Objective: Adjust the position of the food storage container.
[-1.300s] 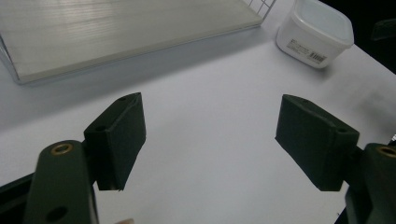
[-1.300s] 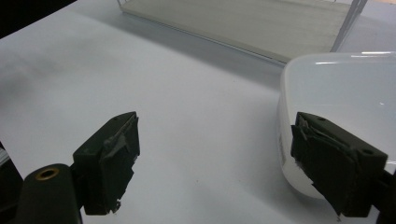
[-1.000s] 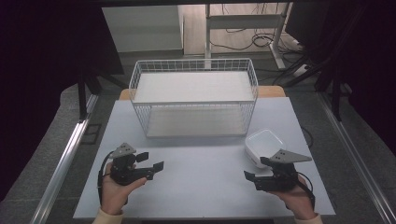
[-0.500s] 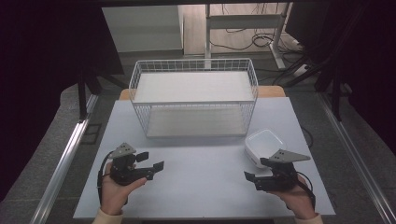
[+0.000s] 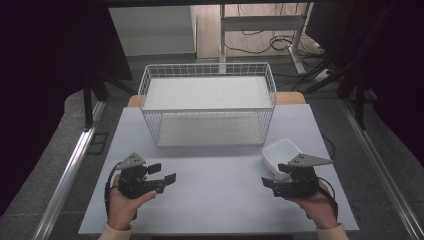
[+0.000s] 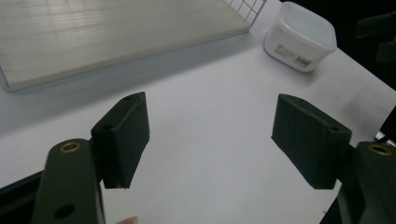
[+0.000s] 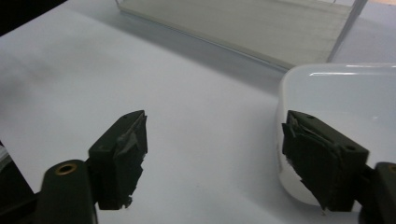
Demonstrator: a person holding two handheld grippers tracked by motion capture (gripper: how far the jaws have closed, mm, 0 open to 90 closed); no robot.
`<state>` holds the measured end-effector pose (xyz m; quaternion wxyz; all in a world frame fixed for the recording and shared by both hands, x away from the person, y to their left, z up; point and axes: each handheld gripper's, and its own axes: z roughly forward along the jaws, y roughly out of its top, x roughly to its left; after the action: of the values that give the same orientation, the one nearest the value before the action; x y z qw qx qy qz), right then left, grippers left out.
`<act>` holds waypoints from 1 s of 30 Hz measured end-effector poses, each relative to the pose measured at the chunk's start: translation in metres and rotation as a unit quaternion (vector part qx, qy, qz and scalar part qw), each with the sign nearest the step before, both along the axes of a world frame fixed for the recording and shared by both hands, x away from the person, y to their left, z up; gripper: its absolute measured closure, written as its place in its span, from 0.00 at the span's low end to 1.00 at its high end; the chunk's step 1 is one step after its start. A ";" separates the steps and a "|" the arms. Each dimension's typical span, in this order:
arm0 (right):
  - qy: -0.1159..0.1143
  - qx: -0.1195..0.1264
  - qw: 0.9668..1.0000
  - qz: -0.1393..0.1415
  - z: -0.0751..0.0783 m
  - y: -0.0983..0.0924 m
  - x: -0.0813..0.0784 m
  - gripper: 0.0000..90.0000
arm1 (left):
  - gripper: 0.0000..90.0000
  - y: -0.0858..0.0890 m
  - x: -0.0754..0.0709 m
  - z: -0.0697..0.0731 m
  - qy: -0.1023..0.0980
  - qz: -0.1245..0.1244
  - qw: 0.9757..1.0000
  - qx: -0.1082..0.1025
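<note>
Resting on: a white table [image 5: 215,200], both grippers held low near the near edge, well apart from each other.
Left gripper [image 5: 162,172]: near left of the table, in the person's left hand [image 5: 122,205], pointing toward the right; jaws stand wide with bare tabletop between them, as the left gripper view shows.
Right gripper [image 5: 274,176]: near right of the table, in the person's right hand [image 5: 315,202], pointing left; its jaws have just been closing a little yet remain wide, and nothing is pinched between the pads.
Right pads: in the right gripper view one pad [image 7: 322,158] stands in front of the near rim of the container, the other [image 7: 123,151] over bare table; contact with the container cannot be told.
Container [image 5: 281,154]: white lidded plastic tub, upright on the table at the right, just beyond the right gripper and near the basket's near right corner; a barcode label shows on its side [image 6: 299,35].
Wire basket [image 5: 207,107]: white, on the far middle of the table, with a pale flat floor [image 6: 116,32].
</note>
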<state>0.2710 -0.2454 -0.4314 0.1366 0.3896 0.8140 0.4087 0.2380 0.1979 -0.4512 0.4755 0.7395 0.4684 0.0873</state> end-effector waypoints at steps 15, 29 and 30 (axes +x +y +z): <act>0.018 -0.007 0.999 -0.032 0.036 -0.043 0.049 0.42 | 0.29 0.003 0.004 -0.005 0.008 0.013 1.000 0.011; 0.067 -0.048 0.994 -0.076 0.045 -0.068 0.107 0.56 | 0.29 0.000 0.005 -0.007 0.009 0.007 1.000 0.017; 0.072 -0.048 0.993 -0.080 0.043 -0.070 0.111 0.57 | 0.29 0.000 0.005 -0.008 0.010 0.007 1.000 0.017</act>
<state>0.3817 -0.3156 -0.3880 0.1286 0.4750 0.8064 0.3280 0.2427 0.1977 -0.4591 0.4578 0.7450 0.4766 0.0915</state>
